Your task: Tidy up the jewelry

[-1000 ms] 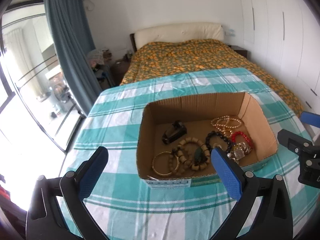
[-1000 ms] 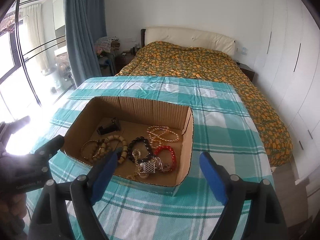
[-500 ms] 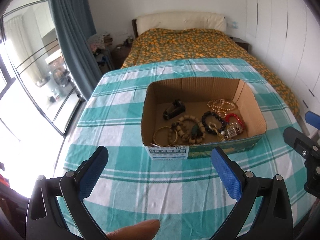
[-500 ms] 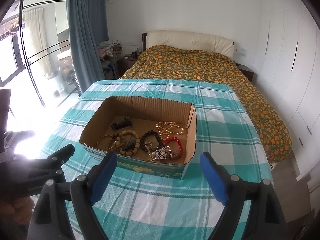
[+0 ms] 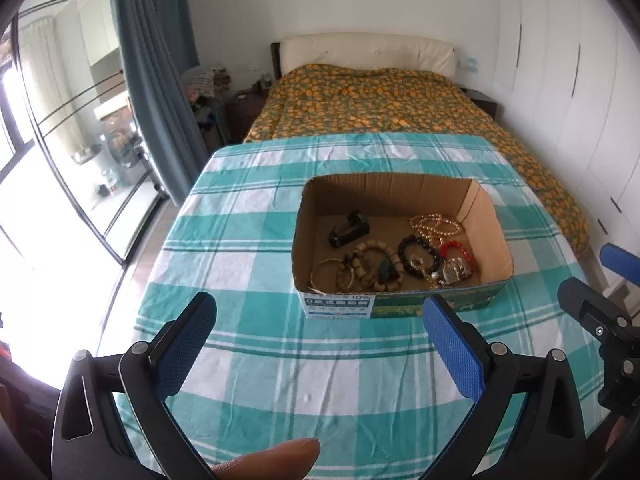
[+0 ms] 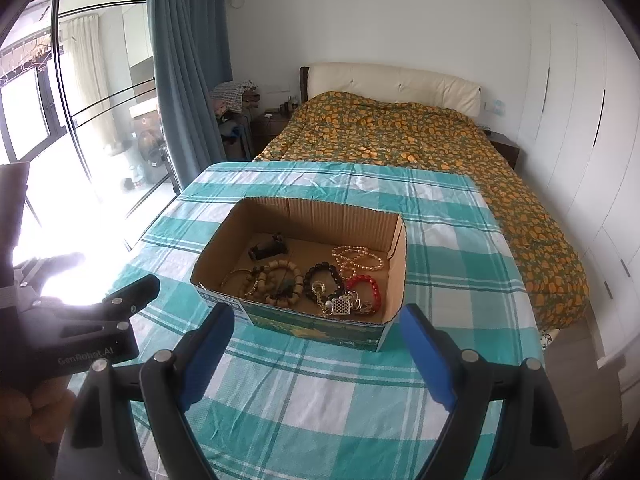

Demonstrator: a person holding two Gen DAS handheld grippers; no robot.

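bracelets (image 5: 416, 256) heaped in cardboard box (image 5: 400, 184) — untouched
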